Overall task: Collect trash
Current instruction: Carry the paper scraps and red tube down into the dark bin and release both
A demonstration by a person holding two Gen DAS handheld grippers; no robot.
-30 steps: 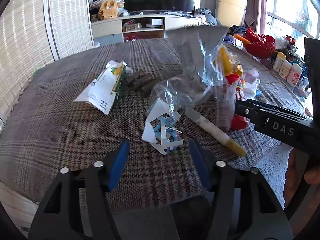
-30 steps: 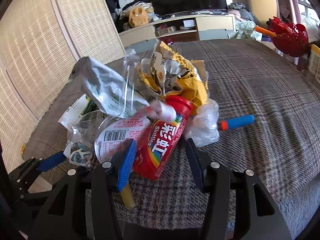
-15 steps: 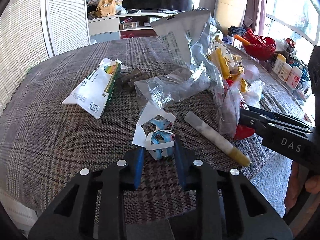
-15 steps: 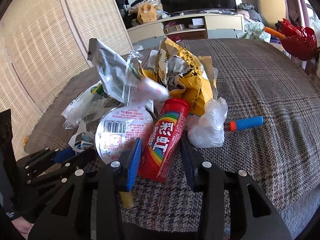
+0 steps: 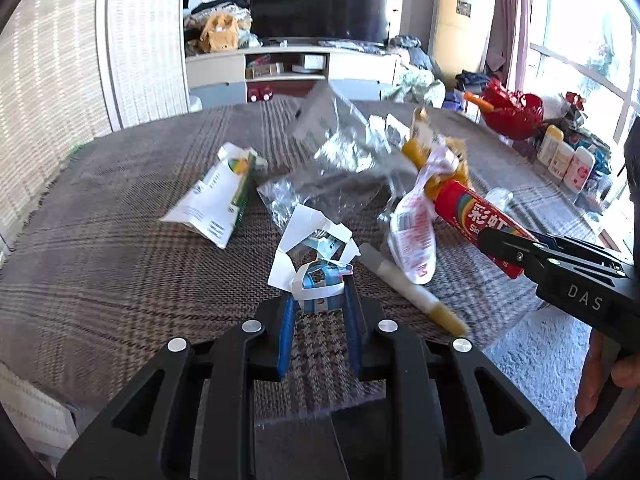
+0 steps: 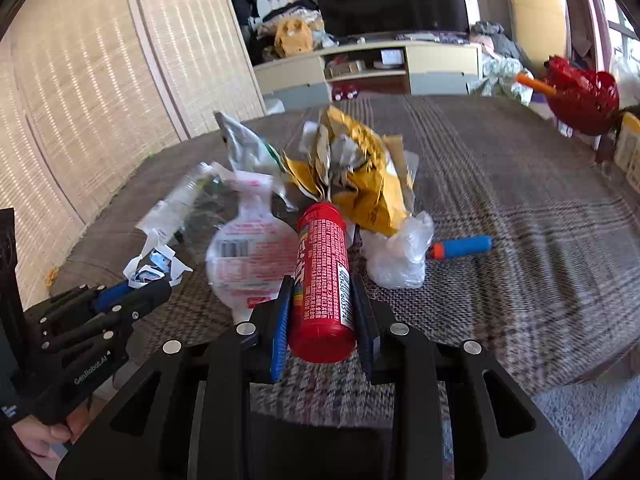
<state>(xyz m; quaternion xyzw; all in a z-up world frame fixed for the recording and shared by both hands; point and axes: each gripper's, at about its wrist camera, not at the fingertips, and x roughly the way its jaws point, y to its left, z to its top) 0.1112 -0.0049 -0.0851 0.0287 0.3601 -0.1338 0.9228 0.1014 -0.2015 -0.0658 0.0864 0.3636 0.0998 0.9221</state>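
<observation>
Both grippers loaded; most trash uncollected.
Left gripper (image 5: 318, 300), jaws just closing, grasps the torn paper scrap (image 5: 316, 280); right gripper (image 6: 322, 308), likewise closing, clamps the red tube (image 6: 322, 276). Carton (image 5: 218, 196), yellow bag (image 6: 360, 172) and clear wrappers (image 5: 336, 160) remain on the surface (image 5: 100, 260).

Paper scrap (image 5: 320, 280): white-and-blue, crumpled, sitting pinched between my left pads.
Red tube (image 6: 324, 276): lying lengthwise in my right grip (barcode side up).
Yellow wrapper (image 6: 360, 172): lying crumpled just behind it.
</observation>
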